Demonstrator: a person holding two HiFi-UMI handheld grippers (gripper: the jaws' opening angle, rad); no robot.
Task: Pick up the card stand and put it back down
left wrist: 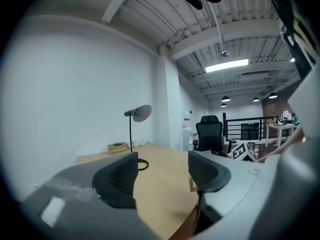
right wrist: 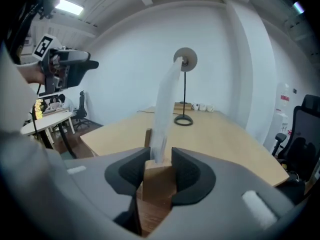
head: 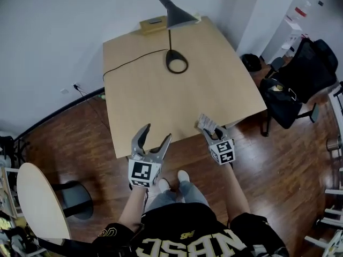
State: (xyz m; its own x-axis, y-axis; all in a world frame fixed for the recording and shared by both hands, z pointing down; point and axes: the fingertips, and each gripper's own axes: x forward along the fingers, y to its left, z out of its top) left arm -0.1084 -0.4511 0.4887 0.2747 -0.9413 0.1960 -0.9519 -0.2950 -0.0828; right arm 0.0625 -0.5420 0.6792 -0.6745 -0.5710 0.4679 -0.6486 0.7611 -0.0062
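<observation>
Table (head: 161,90) lies ahead of both tongs. Lamp (head: 179,17) stands at its far end, well beyond the jaws.

Left tongs (head: 157,135) hang over the near edge, jaws wide apart, nothing between them.

Right tongs (head: 208,133) are clamped on the card stand (right wrist: 158,180). The pads press its wooden block from both sides, and the card (right wrist: 167,94) rises upright above the jaws. The block looks clear of the tabletop, at the near edge.

Judged: lift done, set-down pending.

Next: carry forward over the top, lower level until the block seats flat, then release without tipping the card
</observation>
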